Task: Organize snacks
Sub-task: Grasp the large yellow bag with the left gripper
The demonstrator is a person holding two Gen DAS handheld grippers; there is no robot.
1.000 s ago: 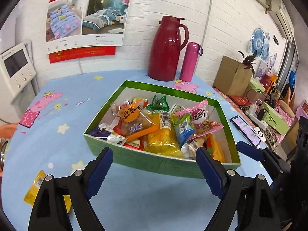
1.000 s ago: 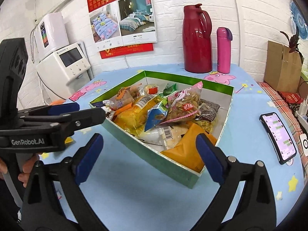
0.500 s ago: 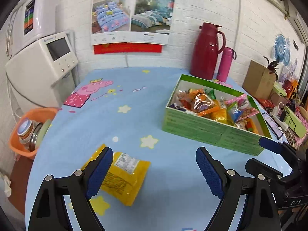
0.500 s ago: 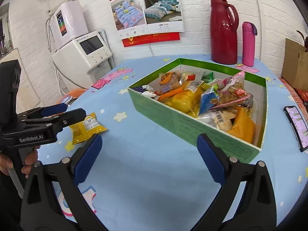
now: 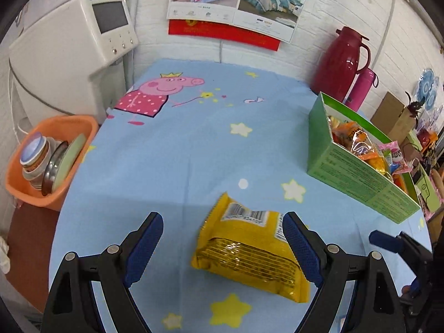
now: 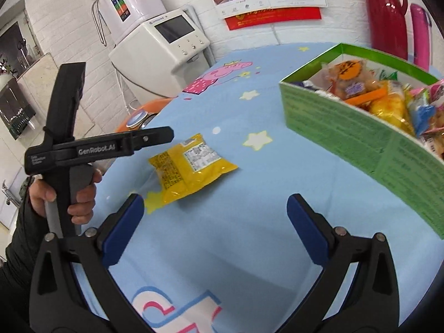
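- The snack packet (image 5: 249, 252) lies flat on the surface (image 5: 180, 152), low in the left wrist frame.
- The box (image 5: 358, 172) of snacks sits to its upper right, well apart.
- The jug (image 5: 341, 63) stands behind the box.
- The basket (image 5: 47, 161) of dishes is at the left edge, off the surface.

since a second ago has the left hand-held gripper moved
Yes. The left hand-held gripper has swung left, away from the green box, and now straddles the yellow packet.
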